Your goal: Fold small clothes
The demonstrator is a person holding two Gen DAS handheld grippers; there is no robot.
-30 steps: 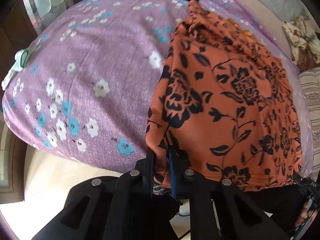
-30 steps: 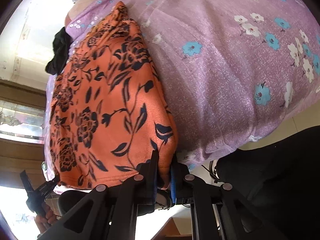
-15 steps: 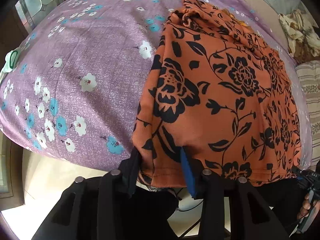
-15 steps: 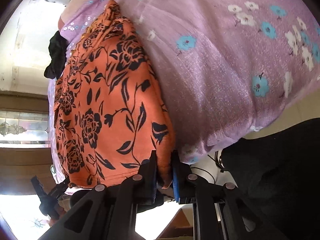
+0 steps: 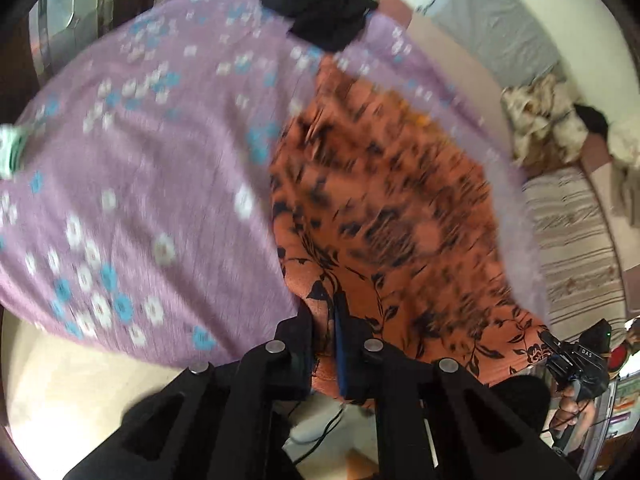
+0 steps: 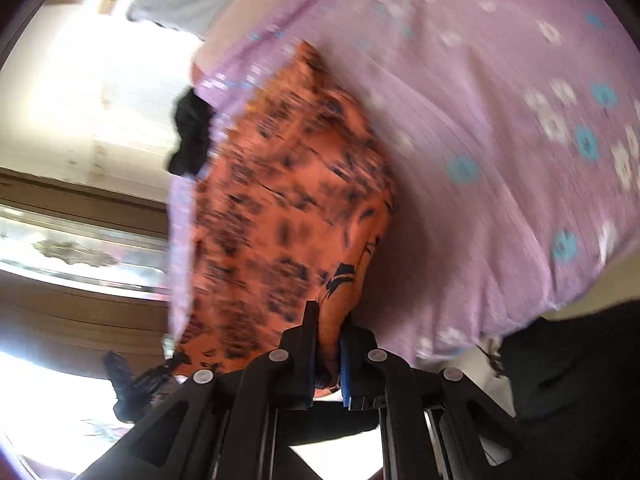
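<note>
An orange garment with a black flower print [image 5: 384, 208] lies spread on a purple flowered bedsheet [image 5: 152, 168]. My left gripper [image 5: 325, 320] is shut on the garment's near hem at its left corner. My right gripper [image 6: 329, 320] is shut on the same garment [image 6: 280, 208] at its other near corner, and the right gripper also shows at the right edge of the left wrist view [image 5: 576, 360]. Both views are blurred by motion. The hem is lifted off the bed's near edge.
A black garment [image 5: 324, 12] lies at the far end of the bed and also shows in the right wrist view [image 6: 192, 136]. A striped cushion [image 5: 572, 240] and a crumpled patterned cloth [image 5: 540, 120] lie to the right. Pale floor [image 5: 80, 380] is below the bed edge.
The left gripper, open around the hem half a second ago, has shut on it. Both grippers have lifted the near hem and are moving fast; the views have swung.
</note>
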